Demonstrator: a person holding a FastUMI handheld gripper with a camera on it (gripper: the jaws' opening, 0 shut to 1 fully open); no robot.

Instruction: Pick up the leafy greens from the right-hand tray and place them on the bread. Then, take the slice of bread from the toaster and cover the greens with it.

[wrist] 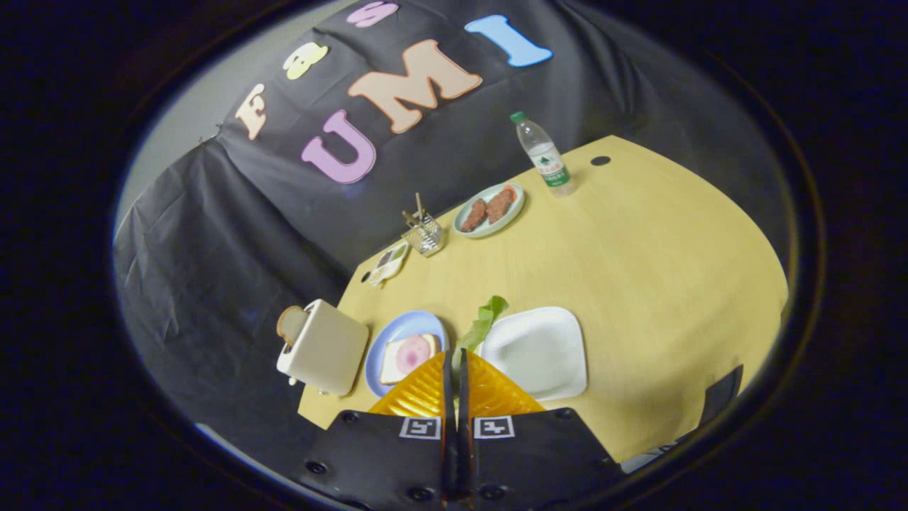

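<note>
Tongs [455,358] pinch the limp green lettuce leaf [484,321], lifted off the white square tray [539,351]; placing and covering remain.

A clear water bottle [545,155] with a green cap stands upright at the upper right of the yellow desk [638,270]. Left of it a pale plate [489,210] carries two brown patties [488,209]. Further left sit a wire holder [424,234] and a small tilted card [389,264].
</note>
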